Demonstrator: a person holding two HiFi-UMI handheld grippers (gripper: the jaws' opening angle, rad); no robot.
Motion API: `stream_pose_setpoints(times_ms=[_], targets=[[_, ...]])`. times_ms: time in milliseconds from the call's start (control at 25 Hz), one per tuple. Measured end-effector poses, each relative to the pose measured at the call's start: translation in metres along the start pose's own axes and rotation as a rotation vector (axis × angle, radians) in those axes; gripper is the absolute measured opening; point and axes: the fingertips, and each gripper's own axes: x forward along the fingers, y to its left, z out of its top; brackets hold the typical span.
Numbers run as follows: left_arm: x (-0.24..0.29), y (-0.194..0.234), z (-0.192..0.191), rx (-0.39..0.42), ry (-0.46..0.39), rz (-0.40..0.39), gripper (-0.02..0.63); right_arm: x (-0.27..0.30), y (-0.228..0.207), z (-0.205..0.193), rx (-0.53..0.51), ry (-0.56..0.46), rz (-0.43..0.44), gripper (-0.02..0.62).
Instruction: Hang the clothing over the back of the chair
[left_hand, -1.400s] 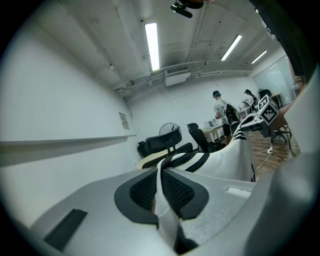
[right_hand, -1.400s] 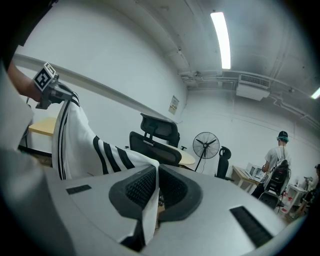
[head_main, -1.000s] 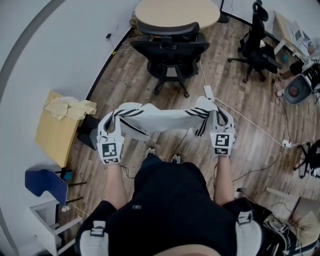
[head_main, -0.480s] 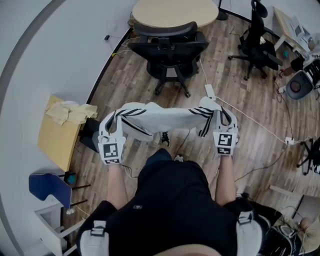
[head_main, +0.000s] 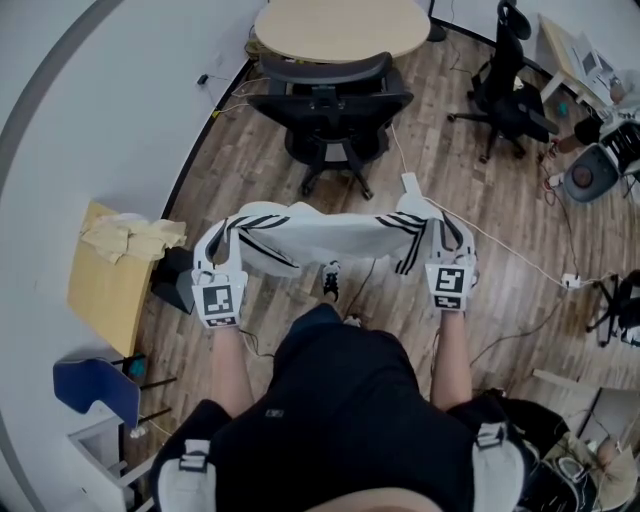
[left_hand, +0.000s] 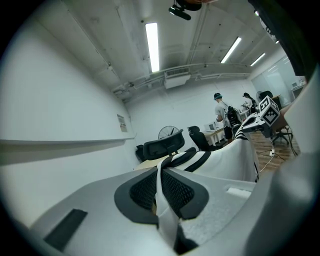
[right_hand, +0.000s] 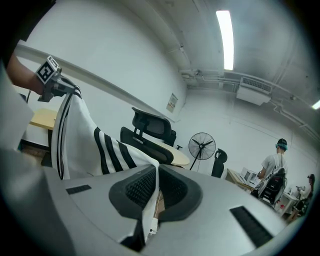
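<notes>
your left gripper (head_main: 217, 250) and right gripper (head_main: 447, 240) each pinched tight on an end of the white black-striped clothing (head_main: 330, 238), maybe a jacket, stretched between them, black chair (head_main: 330, 100) at 12 o'clock, well apart

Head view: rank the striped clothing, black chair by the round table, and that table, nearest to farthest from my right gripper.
1. Striped clothing, held in the right gripper.
2. Black chair, ahead.
3. Round table, behind the chair.
</notes>
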Motion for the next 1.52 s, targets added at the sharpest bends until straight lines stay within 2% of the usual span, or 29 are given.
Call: stream_pose_setpoints(times_ms=[320, 600, 800, 1080, 1240, 1520], targets=[[0.043, 0.027, 0.0, -0.005, -0.005, 0.006, 0.015, 0.045, -0.008, 0.029, -0.032, -0.032, -0.007, 0.002], [0.088, 0.059, 0.015, 0.005, -0.056, 0.033, 0.015, 0.089, -0.019, 0.06, -0.061, -0.07, -0.025, 0.002], [0.116, 0.069, 0.017, 0.028, -0.036, 0.026, 0.015, 0.114, -0.032, 0.072, -0.072, -0.078, -0.043, 0.002], [0.152, 0.085, 0.031, 0.02, -0.074, 0.022, 0.015, 0.142, -0.044, 0.081, -0.096, -0.058, -0.072, 0.003], [0.165, 0.091, 0.044, 0.033, -0.103, 0.019, 0.015, 0.15, -0.053, 0.099, -0.12, -0.115, -0.088, 0.002], [0.181, 0.107, 0.079, 0.095, -0.164, 0.014, 0.015, 0.163, -0.068, 0.113, -0.143, -0.099, -0.133, 0.003]])
